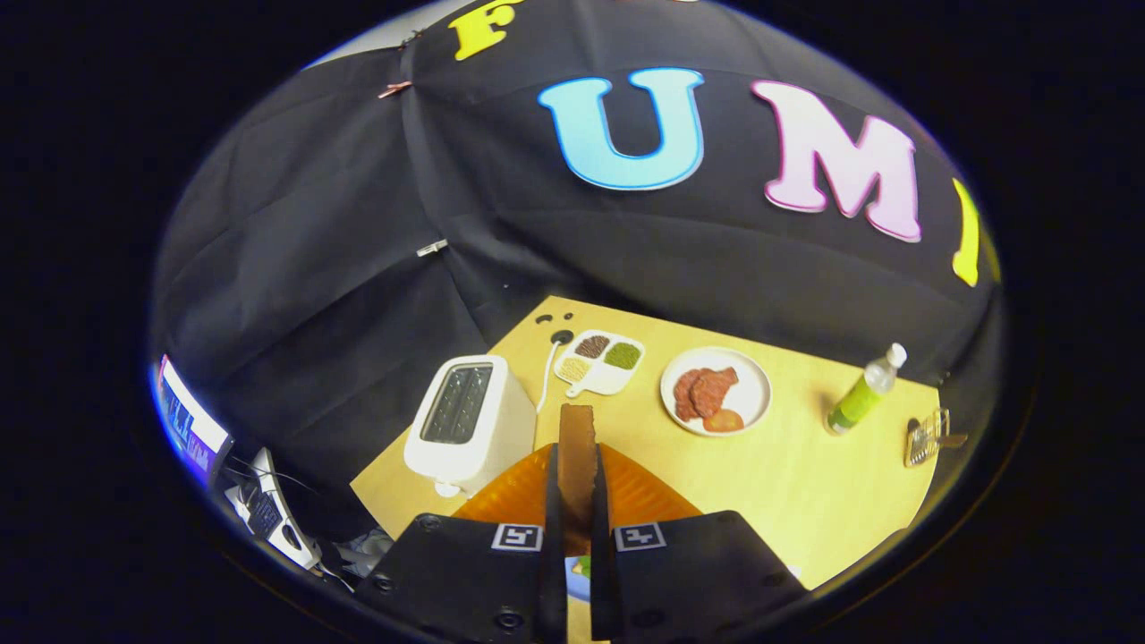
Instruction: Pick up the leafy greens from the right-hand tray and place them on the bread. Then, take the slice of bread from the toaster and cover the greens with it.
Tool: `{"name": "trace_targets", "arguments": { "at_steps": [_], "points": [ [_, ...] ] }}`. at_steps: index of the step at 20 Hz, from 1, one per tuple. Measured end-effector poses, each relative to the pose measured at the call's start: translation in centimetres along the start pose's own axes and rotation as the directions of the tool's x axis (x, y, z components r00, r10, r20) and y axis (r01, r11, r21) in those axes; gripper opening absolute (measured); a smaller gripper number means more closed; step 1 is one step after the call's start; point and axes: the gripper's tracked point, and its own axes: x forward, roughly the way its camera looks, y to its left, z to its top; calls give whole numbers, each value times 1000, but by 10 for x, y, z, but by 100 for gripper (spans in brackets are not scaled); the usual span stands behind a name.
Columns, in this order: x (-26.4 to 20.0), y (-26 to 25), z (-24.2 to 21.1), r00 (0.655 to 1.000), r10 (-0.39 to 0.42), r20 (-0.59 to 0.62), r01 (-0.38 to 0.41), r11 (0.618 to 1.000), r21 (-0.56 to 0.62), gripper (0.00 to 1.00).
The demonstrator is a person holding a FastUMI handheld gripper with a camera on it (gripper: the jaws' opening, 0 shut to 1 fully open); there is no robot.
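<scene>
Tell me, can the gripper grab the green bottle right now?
Probably not. The gripper is already shut on the slice of bread, held upright between its fingers. The green bottle stands far beyond them across the table, past the plate.

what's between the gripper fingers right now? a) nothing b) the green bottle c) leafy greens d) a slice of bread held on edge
d: the gripper is shut on a slice of bread standing on edge between its fingers, above the orange mat, with the toaster beside it.
</scene>
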Motion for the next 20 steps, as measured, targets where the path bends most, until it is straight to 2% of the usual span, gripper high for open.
{"name": "trace_targets", "arguments": {
  "at_steps": [7, 12, 15, 20],
  "points": [
    [18, -40, -80, 995, -92, -41, 98, 983, 153, 14],
    [43, -35, -127, 995, -73, -69, 90, 957, 274, 15],
    [57, -31, -142, 996, -51, -74, 75, 926, 371, 15],
    [72, -47, -163, 995, -54, -86, 87, 891, 446, 14]
  ]
}}
